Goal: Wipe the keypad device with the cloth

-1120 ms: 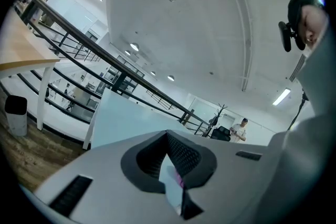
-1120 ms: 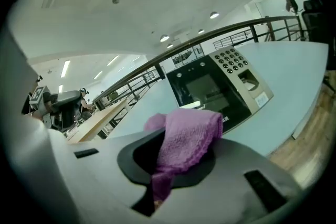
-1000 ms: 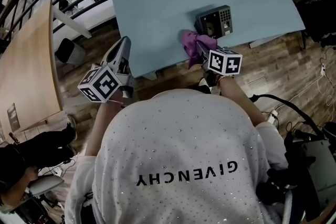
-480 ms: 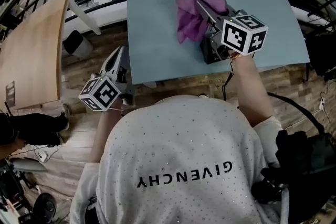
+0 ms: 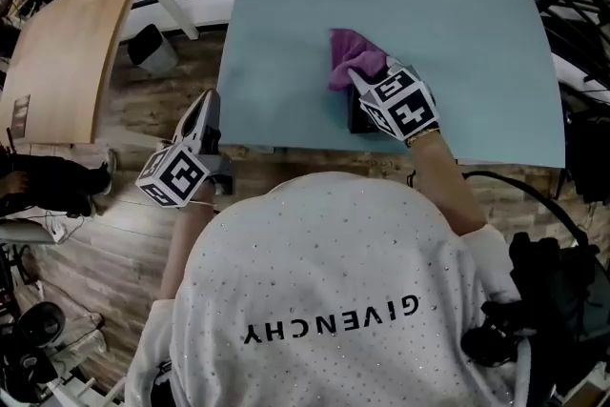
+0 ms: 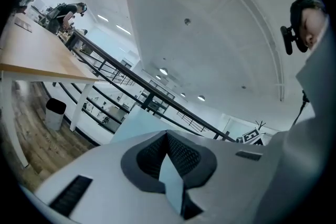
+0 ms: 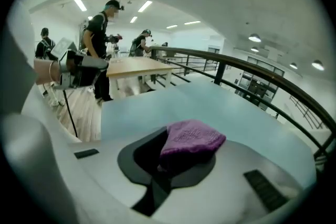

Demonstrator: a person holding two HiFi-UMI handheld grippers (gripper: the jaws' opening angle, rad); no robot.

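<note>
The purple cloth (image 5: 353, 57) lies bunched on the light blue table (image 5: 457, 24), clamped in my right gripper (image 5: 366, 79). In the right gripper view the cloth (image 7: 192, 138) fills the gap of that gripper (image 7: 170, 150). The dark keypad device (image 5: 359, 117) is almost wholly hidden beneath the right gripper and its marker cube; only a dark edge shows. My left gripper (image 5: 203, 112) hangs beside the table's front left edge, over the wooden floor, jaws together and holding nothing. In its own view the left gripper (image 6: 168, 139) points up at the ceiling.
A wooden table (image 5: 76, 43) stands to the left, with a dark bin (image 5: 152, 48) between it and the blue table. Black railings run behind the tables. Two people (image 7: 100, 34) stand by another wooden table in the right gripper view. Cables lie on the floor at right.
My right gripper carried the cloth from the table's front edge up over the table, then down onto the keypad device. The left gripper stayed beside the table's edge.
</note>
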